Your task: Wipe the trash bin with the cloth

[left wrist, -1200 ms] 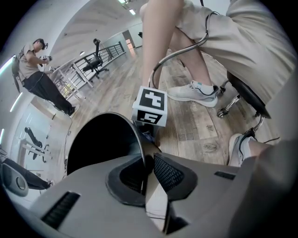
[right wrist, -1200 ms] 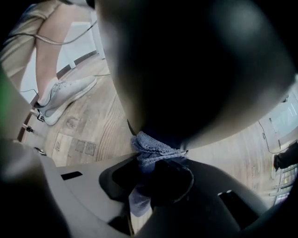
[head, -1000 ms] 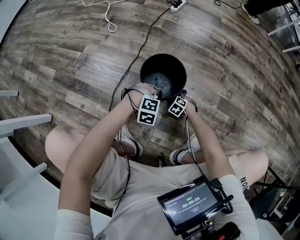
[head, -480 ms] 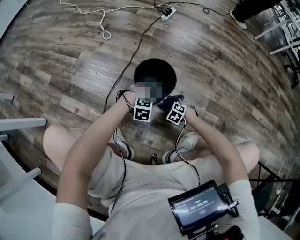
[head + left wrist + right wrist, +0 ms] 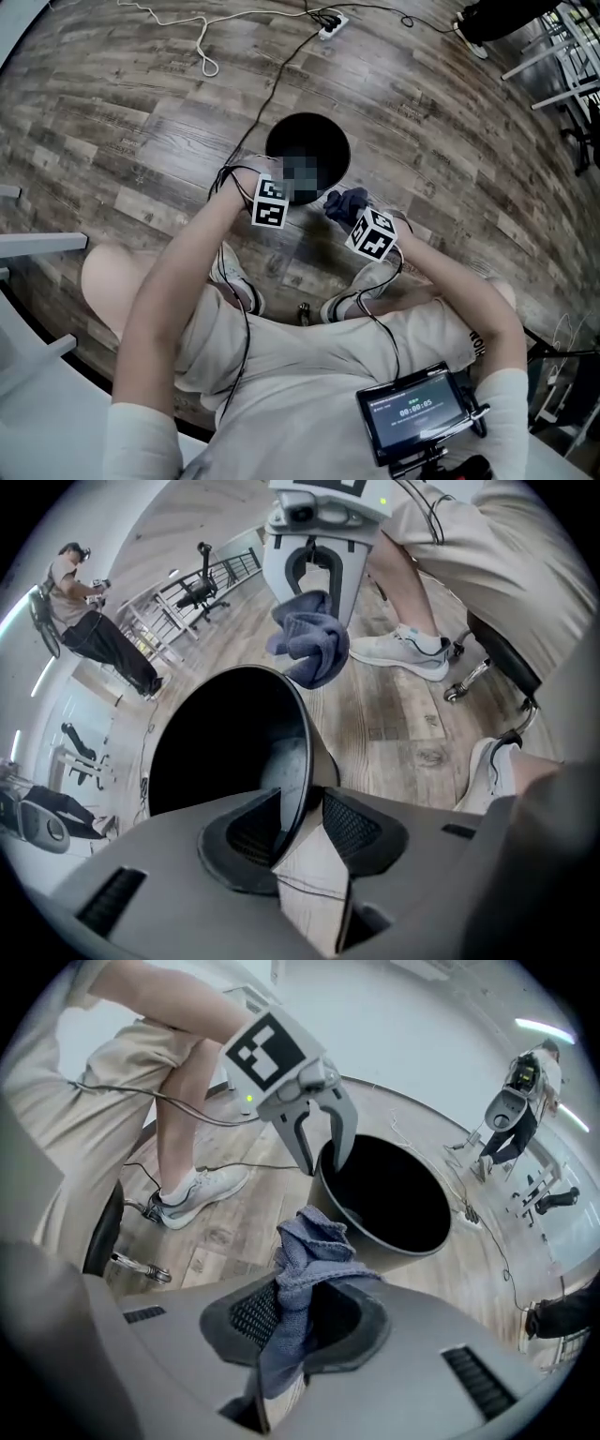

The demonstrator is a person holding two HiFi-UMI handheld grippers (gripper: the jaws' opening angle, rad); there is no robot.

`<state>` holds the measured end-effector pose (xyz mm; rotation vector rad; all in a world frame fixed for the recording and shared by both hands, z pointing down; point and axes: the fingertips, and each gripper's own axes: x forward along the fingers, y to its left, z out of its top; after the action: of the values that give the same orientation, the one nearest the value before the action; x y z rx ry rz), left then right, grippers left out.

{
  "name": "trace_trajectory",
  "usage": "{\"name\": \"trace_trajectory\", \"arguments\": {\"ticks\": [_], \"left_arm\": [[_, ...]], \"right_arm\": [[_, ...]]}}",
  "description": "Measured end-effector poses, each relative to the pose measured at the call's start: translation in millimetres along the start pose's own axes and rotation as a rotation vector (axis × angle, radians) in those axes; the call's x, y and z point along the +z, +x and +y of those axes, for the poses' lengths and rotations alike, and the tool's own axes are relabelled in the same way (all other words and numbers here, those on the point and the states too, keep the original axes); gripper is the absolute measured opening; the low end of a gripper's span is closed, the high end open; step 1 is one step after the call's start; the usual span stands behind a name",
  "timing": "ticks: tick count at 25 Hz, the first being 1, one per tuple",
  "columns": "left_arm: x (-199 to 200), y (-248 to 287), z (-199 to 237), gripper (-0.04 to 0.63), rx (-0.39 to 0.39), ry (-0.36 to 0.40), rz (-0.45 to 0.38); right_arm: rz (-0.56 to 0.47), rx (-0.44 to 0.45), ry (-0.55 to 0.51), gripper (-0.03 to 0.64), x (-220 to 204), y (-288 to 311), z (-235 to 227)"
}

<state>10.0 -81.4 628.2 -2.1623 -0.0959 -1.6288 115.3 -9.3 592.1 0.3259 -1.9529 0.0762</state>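
Observation:
The black trash bin [image 5: 281,141] stands on the wood floor in front of the seated person. My left gripper [image 5: 281,187] is at its near rim. In the left gripper view the bin [image 5: 225,752] has its rim running between the jaws of my left gripper [image 5: 298,813]; they are opening, with gaps either side of the rim. My right gripper [image 5: 352,211] is off the bin to its right, shut on the blue cloth [image 5: 343,202]. The cloth [image 5: 309,1251] bunches up out of the right gripper [image 5: 305,1312], just short of the bin [image 5: 394,1194].
Cables and a power strip [image 5: 328,19] lie on the floor beyond the bin. The person's shoes [image 5: 234,281] sit close to the bin's near side. White furniture [image 5: 37,244] stands at the left. A screen [image 5: 417,412] hangs at the person's chest. Other people stand far off.
The right gripper has pulled the cloth back from the bin's rim, toward the right. The left gripper stays at the rim and its jaws have spread.

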Motion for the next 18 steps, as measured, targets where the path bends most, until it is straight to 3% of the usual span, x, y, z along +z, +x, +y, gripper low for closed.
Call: {"name": "trace_trajectory", "arguments": {"ticks": [3,8,18], "left_arm": [[2.8,0.8,-0.9,0.146,-0.014,-0.003,0.002],[16.1,2.4,-3.1,0.132,-0.023,-0.005,-0.019],[29.1,0.5,-7.7,0.114,-0.001,-0.006,-0.076]], "right_arm": [[-0.010,-0.005,-0.034,0.064,13.2,-5.1,-5.2],[0.069,-0.006,-0.157,0.064,2.6,11.6,-8.7],[0.111,-0.009,-0.238,0.064,-2.0,51.2,-17.8]]}}
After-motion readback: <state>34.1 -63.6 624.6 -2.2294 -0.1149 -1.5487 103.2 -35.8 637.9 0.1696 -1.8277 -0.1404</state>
